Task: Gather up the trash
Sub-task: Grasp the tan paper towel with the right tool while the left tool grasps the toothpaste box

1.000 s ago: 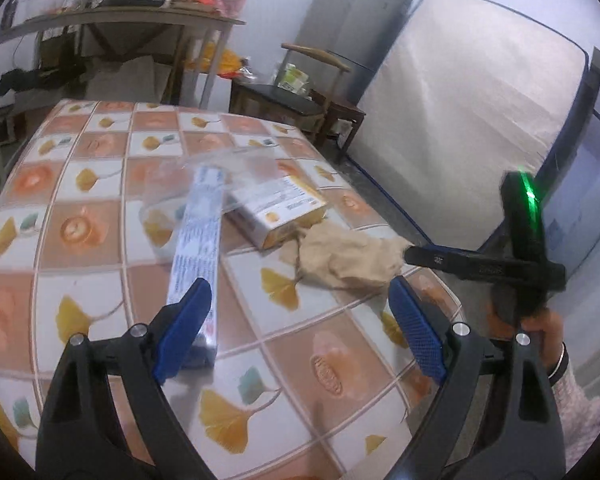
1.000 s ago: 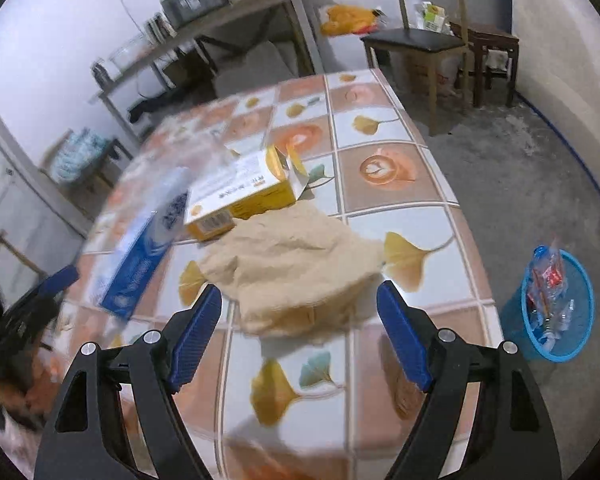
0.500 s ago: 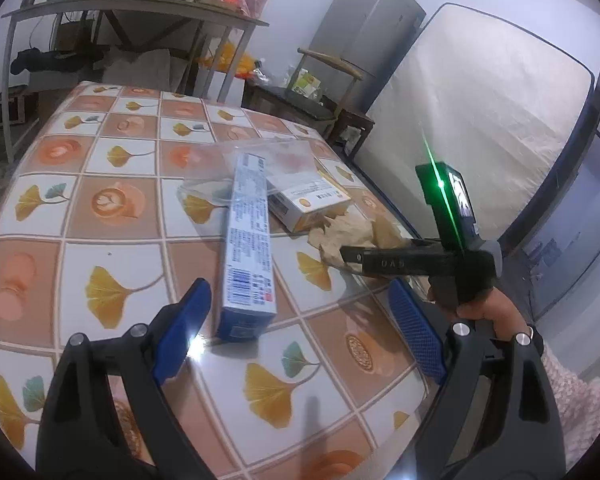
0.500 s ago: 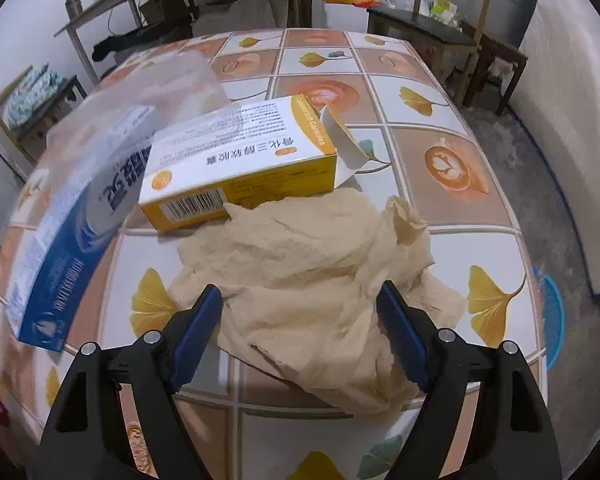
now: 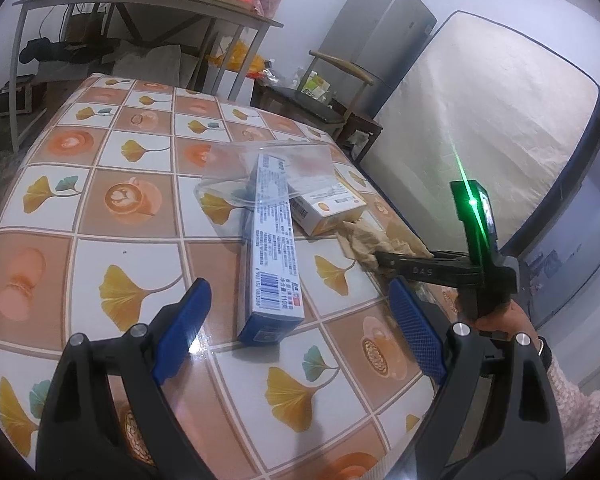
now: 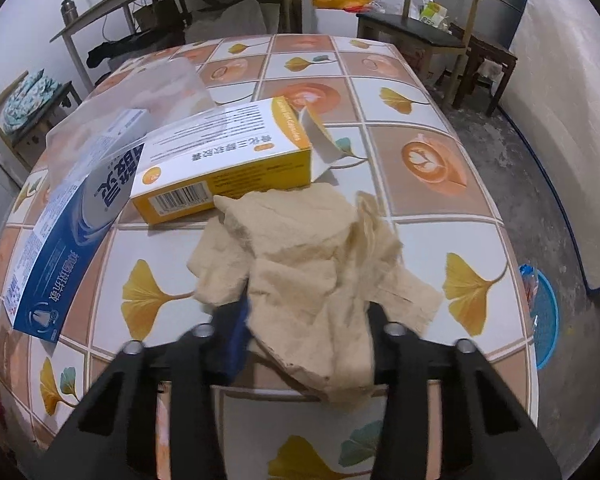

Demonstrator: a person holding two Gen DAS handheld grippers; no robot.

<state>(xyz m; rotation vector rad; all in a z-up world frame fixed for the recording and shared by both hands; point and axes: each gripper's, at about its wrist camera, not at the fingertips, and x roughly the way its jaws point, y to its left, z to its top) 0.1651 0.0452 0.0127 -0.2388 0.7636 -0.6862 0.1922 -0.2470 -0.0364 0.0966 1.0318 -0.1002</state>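
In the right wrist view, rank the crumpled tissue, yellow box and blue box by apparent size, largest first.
1. crumpled tissue, nearest the camera, so this may flatter it
2. and 3. yellow box and blue box: too alike to rank

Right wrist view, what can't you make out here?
- Right claw pads: buried under the crumpled tan paper they have just closed on.
- Blue bin contents: cut off by the table edge.
- Toothpaste box far end: veiled by a clear plastic bag.

Crumpled tan paper (image 6: 300, 264) beside yellow box (image 6: 224, 160)
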